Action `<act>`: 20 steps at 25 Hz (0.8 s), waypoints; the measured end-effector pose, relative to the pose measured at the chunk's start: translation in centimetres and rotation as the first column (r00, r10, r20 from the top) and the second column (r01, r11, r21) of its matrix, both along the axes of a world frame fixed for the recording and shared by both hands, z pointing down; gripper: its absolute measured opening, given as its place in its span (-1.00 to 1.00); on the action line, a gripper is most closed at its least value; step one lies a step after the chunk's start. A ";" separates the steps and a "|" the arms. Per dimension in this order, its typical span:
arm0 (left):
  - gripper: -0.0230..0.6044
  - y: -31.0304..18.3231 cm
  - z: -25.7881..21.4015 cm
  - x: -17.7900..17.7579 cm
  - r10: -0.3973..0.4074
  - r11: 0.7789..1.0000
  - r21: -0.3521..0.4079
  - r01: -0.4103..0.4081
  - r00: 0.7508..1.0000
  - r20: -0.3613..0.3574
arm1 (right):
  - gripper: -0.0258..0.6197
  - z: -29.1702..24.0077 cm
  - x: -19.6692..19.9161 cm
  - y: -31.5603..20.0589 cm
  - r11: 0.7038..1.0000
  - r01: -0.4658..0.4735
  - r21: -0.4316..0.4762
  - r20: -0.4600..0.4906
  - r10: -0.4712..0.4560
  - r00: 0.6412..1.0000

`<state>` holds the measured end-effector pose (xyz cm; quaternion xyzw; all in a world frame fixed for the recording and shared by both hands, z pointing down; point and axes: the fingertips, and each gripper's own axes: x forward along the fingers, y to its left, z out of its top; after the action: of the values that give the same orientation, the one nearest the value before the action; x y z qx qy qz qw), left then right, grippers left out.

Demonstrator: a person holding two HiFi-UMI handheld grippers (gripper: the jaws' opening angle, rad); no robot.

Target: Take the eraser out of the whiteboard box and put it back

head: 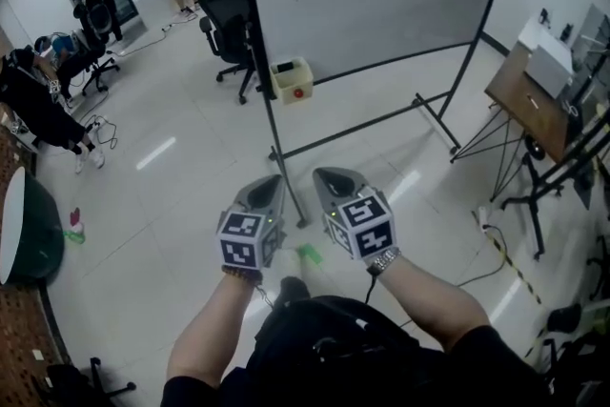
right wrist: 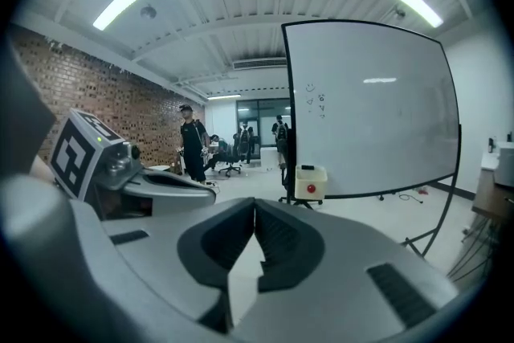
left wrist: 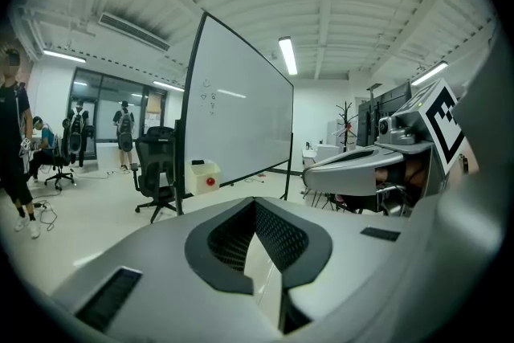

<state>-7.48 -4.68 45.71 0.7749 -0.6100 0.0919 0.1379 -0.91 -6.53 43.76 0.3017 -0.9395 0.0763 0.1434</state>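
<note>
Head view: the smooth grey left gripper (head: 271, 181) and right gripper (head: 325, 176) are closed and empty, and the cream whiteboard box (head: 292, 81) stands well ahead (dark eraser (head: 284, 68) in its top). Left gripper view: the ribbed black pads (left wrist: 277, 235) meet, with the box ahead-left. Right gripper view: the jaws touch, with the box straight beyond them.

Dark eraser (head: 283, 67) lies in the cream, red-dotted whiteboard box (head: 294, 83).

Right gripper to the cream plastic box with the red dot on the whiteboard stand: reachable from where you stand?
Probably not yet. The right gripper is held near the body, jaws shut, and the cream box looks some way ahead. Nothing stands between them; a step forward should do.
</note>
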 end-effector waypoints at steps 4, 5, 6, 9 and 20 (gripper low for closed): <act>-0.93 -3.4 0.1 -1.3 0.007 1.000 0.004 -0.007 1.000 -0.012 | -0.83 0.0 -1.4 -3.2 1.000 -0.009 0.003 -0.007 0.009 1.000; -0.93 -4.3 0.2 -1.7 0.010 1.000 0.002 -0.010 1.000 -0.014 | -0.83 0.0 -1.8 -4.1 1.000 -0.012 0.001 -0.010 0.012 1.000; -0.93 -5.2 0.3 -2.1 0.014 1.000 0.001 -0.014 1.000 -0.014 | -0.83 0.2 -2.1 -5.0 1.000 -0.016 -0.002 -0.012 0.016 1.000; -0.93 -7.8 0.7 -3.5 0.019 1.000 -0.005 -0.019 1.000 -0.014 | -0.83 0.5 -3.3 -7.5 1.000 -0.029 -0.009 -0.016 0.029 0.999; -0.93 -16.6 1.4 -9.0 0.051 0.998 -0.032 -0.052 0.998 -0.028 | -0.73 1.8 -9.2 -16.4 0.996 -0.070 -0.052 -0.040 0.068 0.997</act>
<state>-16.52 -21.32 47.09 0.7892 -0.5863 0.0949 0.1565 -10.10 -22.97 45.57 0.3314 -0.9232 0.1006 0.1666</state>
